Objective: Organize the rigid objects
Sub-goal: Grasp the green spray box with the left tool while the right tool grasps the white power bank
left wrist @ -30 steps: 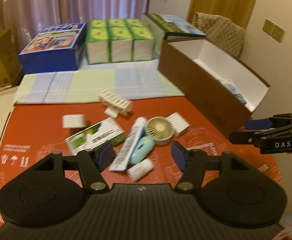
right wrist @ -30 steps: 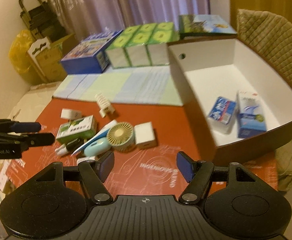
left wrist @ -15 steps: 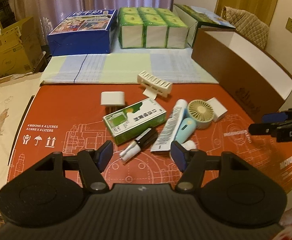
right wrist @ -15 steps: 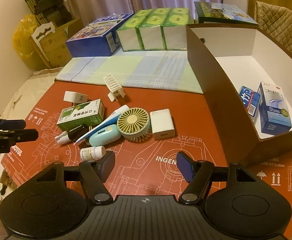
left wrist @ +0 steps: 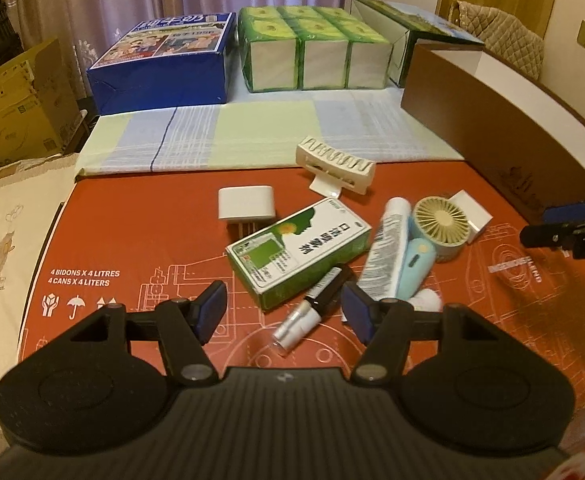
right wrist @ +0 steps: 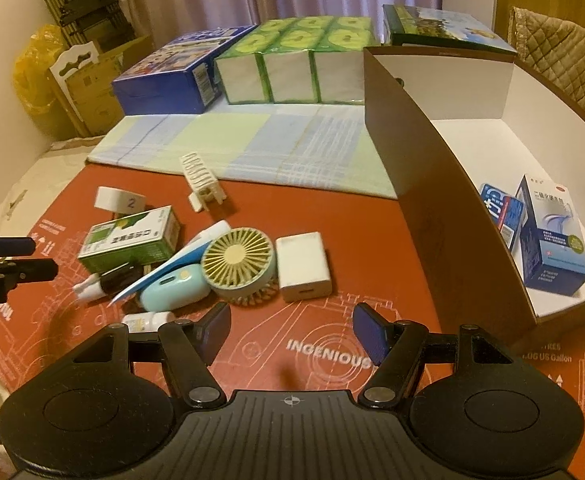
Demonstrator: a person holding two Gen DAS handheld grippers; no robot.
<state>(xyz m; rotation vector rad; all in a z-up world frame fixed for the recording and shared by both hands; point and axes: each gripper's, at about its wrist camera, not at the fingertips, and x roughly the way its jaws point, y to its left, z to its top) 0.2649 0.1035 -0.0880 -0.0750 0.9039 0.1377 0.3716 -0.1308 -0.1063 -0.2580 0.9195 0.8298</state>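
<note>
With both the left gripper [left wrist: 283, 310] and right gripper [right wrist: 290, 330] released and empty, we risk nudging the spray bottle [left wrist: 312, 307] between our left fingers (it lies against the green box [left wrist: 298, 250]) and scattering the pile.

red mat [left wrist: 140, 240] carries green box [left wrist: 298, 250], fan [left wrist: 442, 226], brown bin [right wrist: 444, 216].

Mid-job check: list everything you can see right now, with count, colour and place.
green carton: 1, green and white, mat centre
handheld fan: 1, pale blue and cream, right of the carton
tube: 1, white, leaning against the fan
white blocks: 2, beside the fan and behind the carton
spray vial: 1, black and silver, near edge
small bottle: 1, white, near edge
comb-like clip: 1, cream, mat's far edge
brown box: 1, white inside, right; holds 2 blue packs
left gripper: jaws open, empty
right gripper: jaws open, empty
</note>
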